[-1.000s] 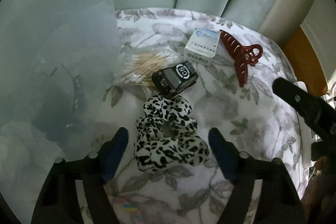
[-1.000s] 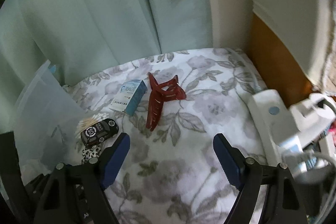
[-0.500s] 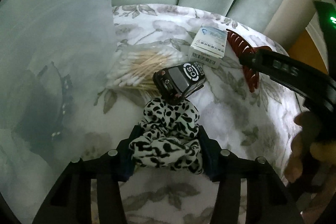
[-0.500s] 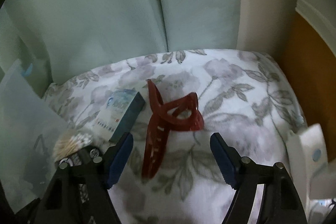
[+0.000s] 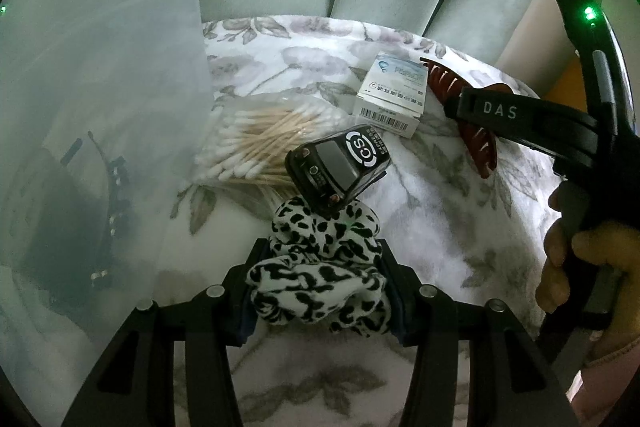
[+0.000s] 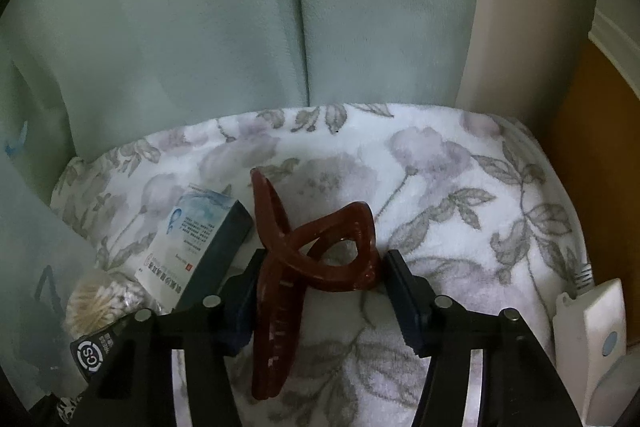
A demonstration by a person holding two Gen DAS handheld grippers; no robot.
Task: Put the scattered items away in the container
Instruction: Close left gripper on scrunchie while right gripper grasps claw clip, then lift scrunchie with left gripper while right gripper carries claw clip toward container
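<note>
While left hand-held gripper (image 5: 320,283) squeezes scrunchie (image 5: 320,267), right (image 6: 320,291) closing around claw clip (image 6: 316,259)

The left gripper (image 5: 320,291) has just closed on the spotted scrunchie (image 5: 320,267), its pads pressing both sides of the bunched cloth on the flowered blanket (image 5: 440,227). Just beyond the scrunchie and touching it lies a black toy car (image 5: 338,167), resting partly on a bag of cotton swabs (image 5: 256,143). Farther from the scrunchie sits a small white box (image 5: 392,99), with a brown hair claw (image 5: 460,107) just beside it. The right gripper (image 5: 520,119), held by a hand (image 5: 580,267), reaches over the claw. Left of the scrunchie stands the translucent container (image 5: 100,147).
</note>
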